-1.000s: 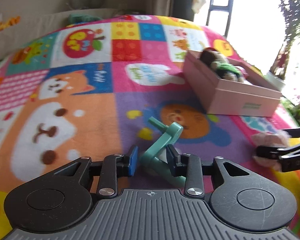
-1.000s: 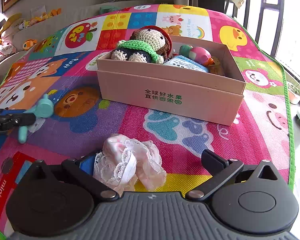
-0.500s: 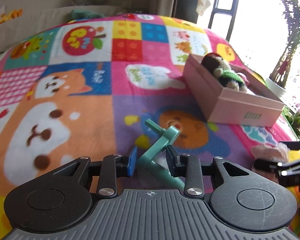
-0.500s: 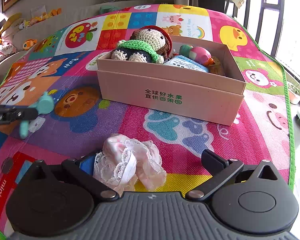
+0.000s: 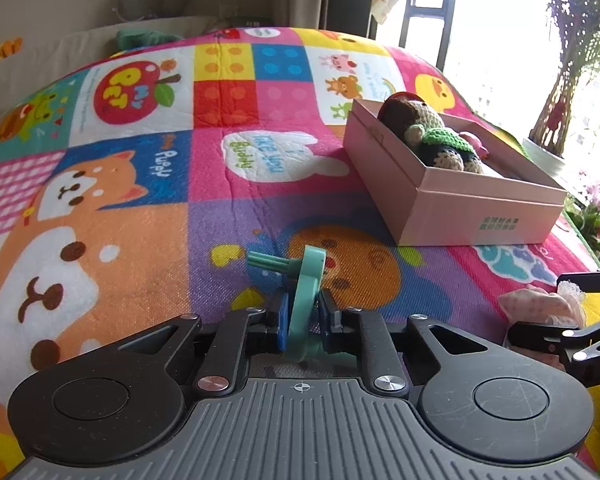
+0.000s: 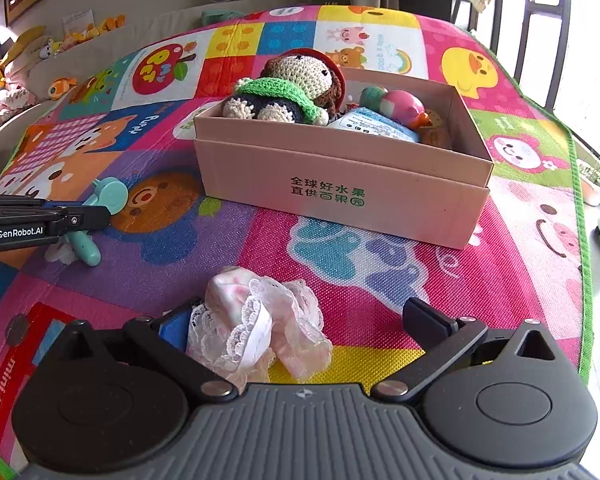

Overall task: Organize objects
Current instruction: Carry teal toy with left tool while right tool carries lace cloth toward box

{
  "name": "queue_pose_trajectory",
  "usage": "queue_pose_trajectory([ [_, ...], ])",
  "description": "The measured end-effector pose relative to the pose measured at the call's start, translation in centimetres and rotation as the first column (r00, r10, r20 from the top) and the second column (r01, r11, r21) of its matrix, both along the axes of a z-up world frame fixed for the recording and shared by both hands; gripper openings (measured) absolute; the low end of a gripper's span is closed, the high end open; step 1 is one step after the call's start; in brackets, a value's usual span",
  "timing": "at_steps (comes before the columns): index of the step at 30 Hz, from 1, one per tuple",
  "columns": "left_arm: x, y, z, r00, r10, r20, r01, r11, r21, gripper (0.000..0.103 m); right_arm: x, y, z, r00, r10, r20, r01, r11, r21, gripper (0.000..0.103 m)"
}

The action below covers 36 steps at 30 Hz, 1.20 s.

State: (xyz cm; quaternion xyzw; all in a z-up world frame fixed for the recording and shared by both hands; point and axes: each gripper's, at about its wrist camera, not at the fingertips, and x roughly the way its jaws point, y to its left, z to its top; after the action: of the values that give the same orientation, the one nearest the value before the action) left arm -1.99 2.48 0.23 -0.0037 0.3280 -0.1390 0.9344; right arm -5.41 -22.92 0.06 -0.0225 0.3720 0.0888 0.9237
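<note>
Left wrist view has the left gripper [image 5: 303,322] closed down tight on a teal plastic toy [image 5: 306,300], its blue pads [image 5: 283,326] pressing either side of the toy's flat body, which stands on edge between them with a short ribbed peg sticking out to the left just above the play mat [image 5: 140,216]. From the right wrist view the same toy [image 6: 100,208] shows at the left edge, held by the black finger, its round end up and its handle end hanging down close to the mat. The right gripper [image 6: 300,328] stands wide open, its fingers spread either side of a pink lace-trimmed cloth bundle [image 6: 260,320] lying on the mat; the bundle sits against the left finger, whose blue pad [image 6: 176,330] is right beside it, while the right finger is well apart from it, so nothing is being squeezed. Farther out, beyond the bundle, a pink cardboard box [image 6: 340,184] with green printed characters on its near wall rests on the mat. Inside it lies a crocheted doll [image 6: 292,88] in a green scarf at the left end, with a pink and green ball-like toy [image 6: 396,104] and a pale blue packet [image 6: 376,126] to its right. Past the mat's far left edge a row of soft toys [image 6: 16,76] lines the wall
</note>
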Motion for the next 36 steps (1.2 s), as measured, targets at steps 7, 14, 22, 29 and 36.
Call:
queue_pose_trajectory([
  [7, -0.3, 0.4, -0.3, 1.000, 0.009, 0.020, -0.008, 0.999, -0.032, 0.018, -0.1, 0.1, 0.2, 1.000, 0.018, -0.009, -0.018, 1.000, -0.010, 0.103],
  [14, -0.3, 0.6, -0.4, 1.000, 0.011, 0.019, -0.010, 0.999, -0.052, 0.018, -2.7, 0.5, 0.8, 0.990, 0.137, -0.024, -0.138, 0.988, -0.063, 0.103],
  [22, -0.2, 0.8, -0.4, 1.000, 0.011, 0.016, -0.010, 0.998, -0.063, 0.018, -3.0, -1.0, 2.3, 0.995, 0.083, 0.050, -0.076, 0.990, -0.117, 0.103],
  [29, -0.3, 0.7, -0.4, 1.000, 0.012, 0.016, -0.011, 0.998, -0.061, 0.018, -1.3, -0.9, 2.6, 0.999, 0.044, 0.015, -0.045, 0.996, 0.072, 0.089],
  [36, -0.2, 0.8, -0.4, 1.000, 0.013, 0.012, -0.012, 0.997, -0.075, 0.018, 0.6, 1.3, 1.5, 0.997, 0.072, -0.016, -0.072, 0.997, -0.010, 0.041],
])
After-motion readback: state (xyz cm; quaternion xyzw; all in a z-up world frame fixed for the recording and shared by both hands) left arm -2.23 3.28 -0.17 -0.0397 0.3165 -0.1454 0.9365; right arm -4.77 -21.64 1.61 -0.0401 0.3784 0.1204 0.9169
